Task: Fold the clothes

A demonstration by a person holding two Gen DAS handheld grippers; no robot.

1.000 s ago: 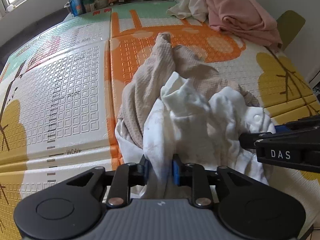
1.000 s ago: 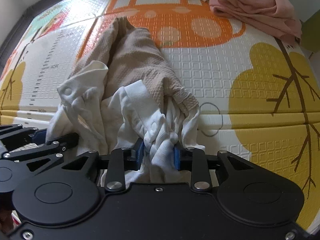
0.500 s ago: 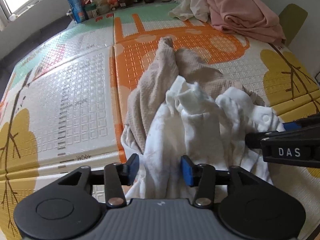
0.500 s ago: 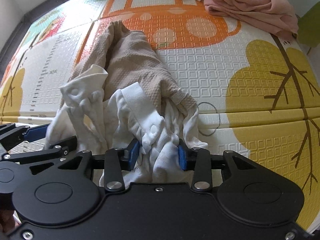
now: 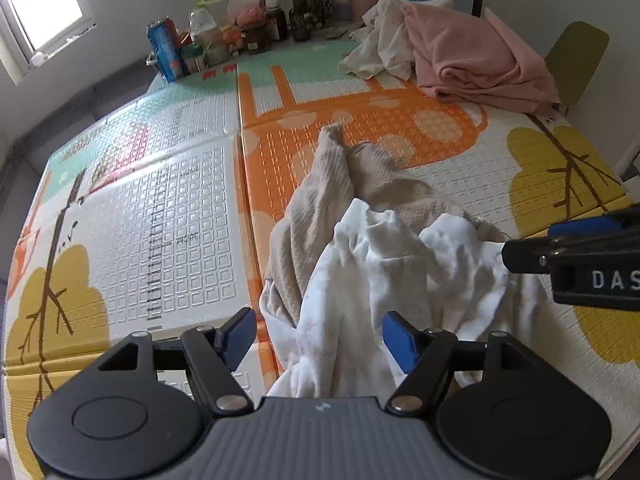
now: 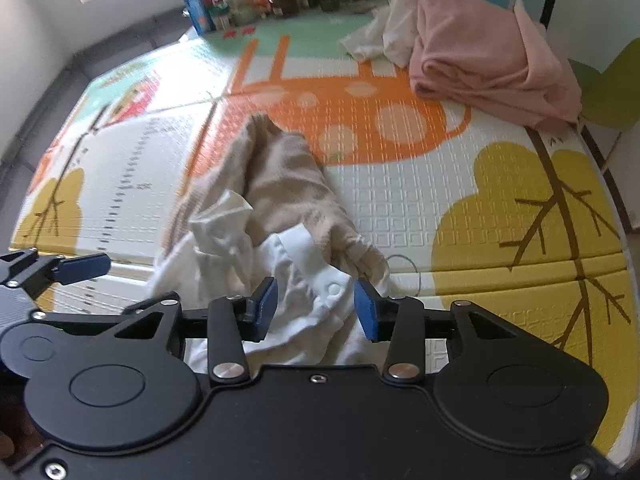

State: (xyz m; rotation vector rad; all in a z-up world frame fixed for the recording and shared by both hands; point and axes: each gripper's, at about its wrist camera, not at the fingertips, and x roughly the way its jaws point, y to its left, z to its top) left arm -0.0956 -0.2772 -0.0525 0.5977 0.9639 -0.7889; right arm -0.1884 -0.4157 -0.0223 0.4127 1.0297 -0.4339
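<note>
From the left wrist camera, the left gripper (image 5: 318, 338) had its blue-padded jaws spread wide apart, with crumpled white fabric lying between them but not pinched. This white garment (image 5: 384, 280) formed the near part of a rumpled heap; a beige waffle-knit garment (image 5: 332, 192) was tangled with it and stretched away across the patterned play mat (image 5: 180, 220), its far tip on the orange patch. The right gripper (image 5: 560, 248) came in from the right edge, one blue pad and a black finger marked "DAS" just beside the white cloth. In the far corner lay a pink garment (image 5: 476, 60) on a cream one (image 5: 380, 52), well apart from the heap. Bottles and cans (image 5: 224, 40) stood along the far edge, with a window (image 5: 44, 8) at upper left.

From the right wrist camera, the right gripper (image 6: 316, 308) was likewise held with jaws apart, white fabric with a snap button (image 6: 333, 289) sitting loose between the pads. The white garment (image 6: 288, 280) lay on the near edge of the play mat (image 6: 420, 200), the beige waffle-knit garment (image 6: 288, 176) draped over its far side. The left gripper (image 6: 80, 266) showed at the left edge, a blue pad near the cloth. The pink garment (image 6: 488, 56) lay at upper right.
</note>
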